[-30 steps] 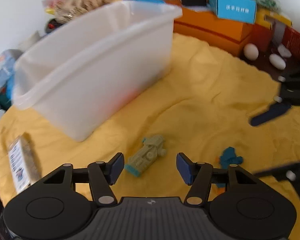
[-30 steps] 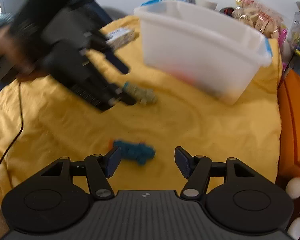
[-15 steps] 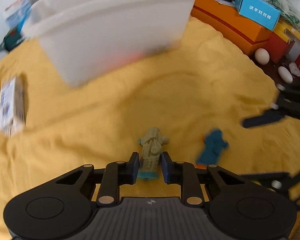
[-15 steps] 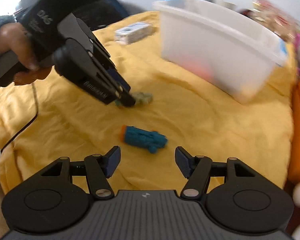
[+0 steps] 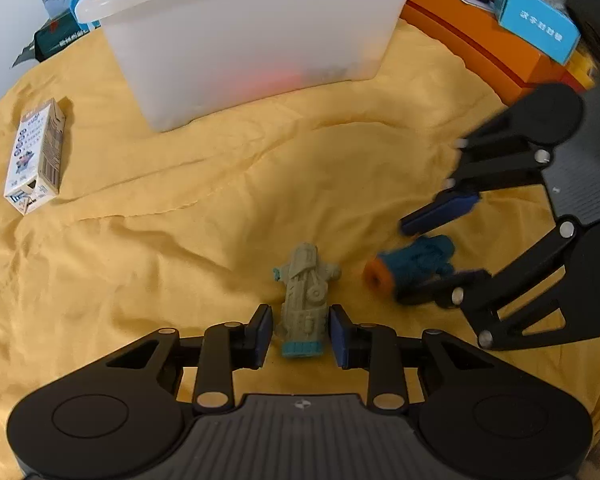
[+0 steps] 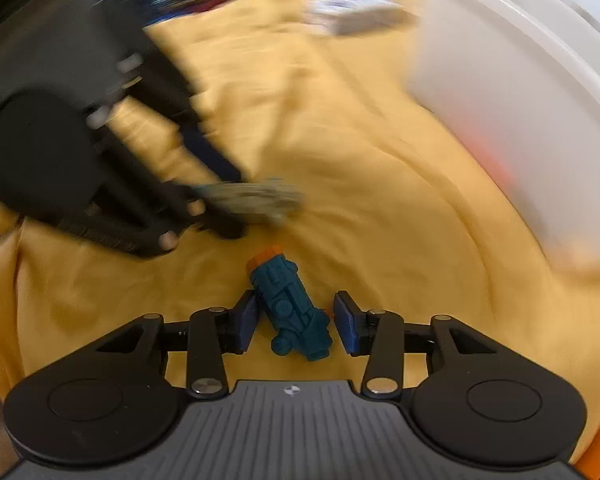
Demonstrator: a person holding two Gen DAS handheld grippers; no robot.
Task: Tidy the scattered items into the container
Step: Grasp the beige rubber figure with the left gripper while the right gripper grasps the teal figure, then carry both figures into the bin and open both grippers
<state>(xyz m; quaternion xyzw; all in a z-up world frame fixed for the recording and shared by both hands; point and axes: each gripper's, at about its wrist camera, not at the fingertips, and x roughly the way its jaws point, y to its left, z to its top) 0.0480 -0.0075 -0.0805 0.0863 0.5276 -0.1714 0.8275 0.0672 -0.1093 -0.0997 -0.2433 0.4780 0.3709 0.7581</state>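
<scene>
A grey-green toy (image 5: 305,298) with a teal end lies on the yellow cloth between the pads of my left gripper (image 5: 302,335). The pads sit close against its sides. A teal toy (image 6: 292,308) with an orange tip lies between the pads of my right gripper (image 6: 296,326), with small gaps on both sides. In the left wrist view the teal toy (image 5: 414,264) sits between the right gripper's fingers (image 5: 440,210). The white plastic bin (image 5: 252,36) stands at the back. In the right wrist view the bin (image 6: 520,92) is at the right.
A small milk carton (image 5: 36,158) lies on the cloth at the left. Orange boxes (image 5: 484,44) and a blue box (image 5: 538,30) crowd the back right. Boxes and packets stand behind the bin. The yellow cloth (image 5: 220,200) is wrinkled.
My left gripper closed in around the grey-green toy. My right gripper came down over the teal toy and its jaws narrowed around it.
</scene>
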